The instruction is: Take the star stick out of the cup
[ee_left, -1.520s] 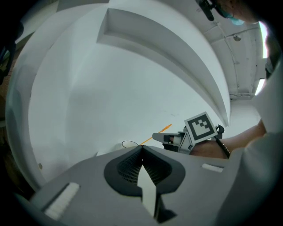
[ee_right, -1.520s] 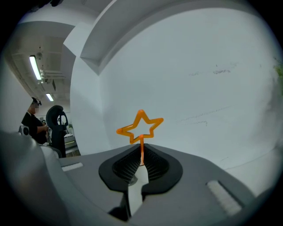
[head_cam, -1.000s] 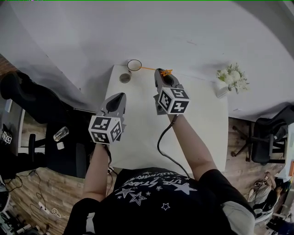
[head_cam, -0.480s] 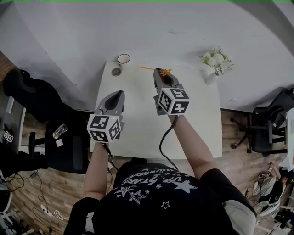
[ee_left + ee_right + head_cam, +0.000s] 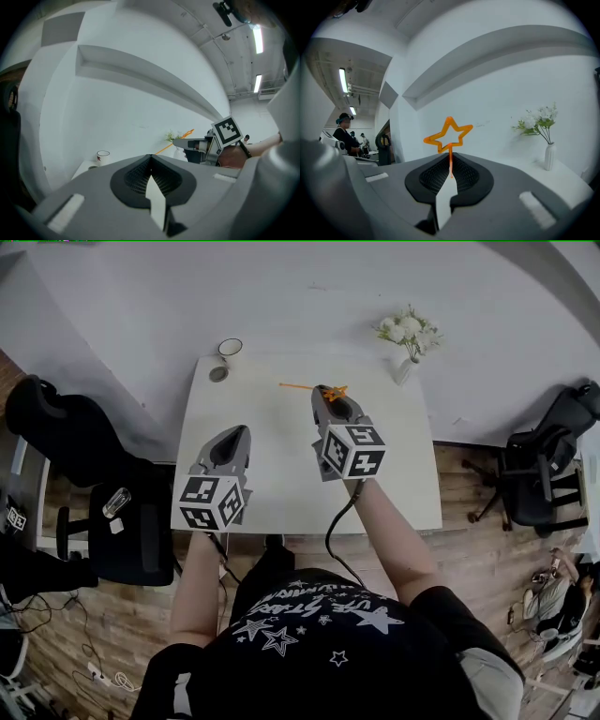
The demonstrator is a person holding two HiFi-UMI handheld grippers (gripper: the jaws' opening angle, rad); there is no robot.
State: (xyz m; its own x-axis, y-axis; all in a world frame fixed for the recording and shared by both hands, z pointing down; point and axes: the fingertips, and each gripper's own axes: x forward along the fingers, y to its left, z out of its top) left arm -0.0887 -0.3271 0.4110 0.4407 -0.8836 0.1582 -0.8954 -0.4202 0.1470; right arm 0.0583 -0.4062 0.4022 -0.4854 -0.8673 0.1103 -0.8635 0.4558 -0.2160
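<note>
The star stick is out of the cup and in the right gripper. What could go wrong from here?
1. The right gripper pinches the thin star stick close under its star, with the long shaft free to one side; it could pivot or slip in the grip.
2. The vase of flowers stands at the far right of the table; a wide swing that way might tip it.

No words or numbers are showing clearly enough to read. The black shirt (image 5: 319,624) is carrying white stars and curved lettering, too blurred to make out. The left cube (image 5: 214,502) and right cube (image 5: 353,451) are showing only black-and-white square patterns.
</note>
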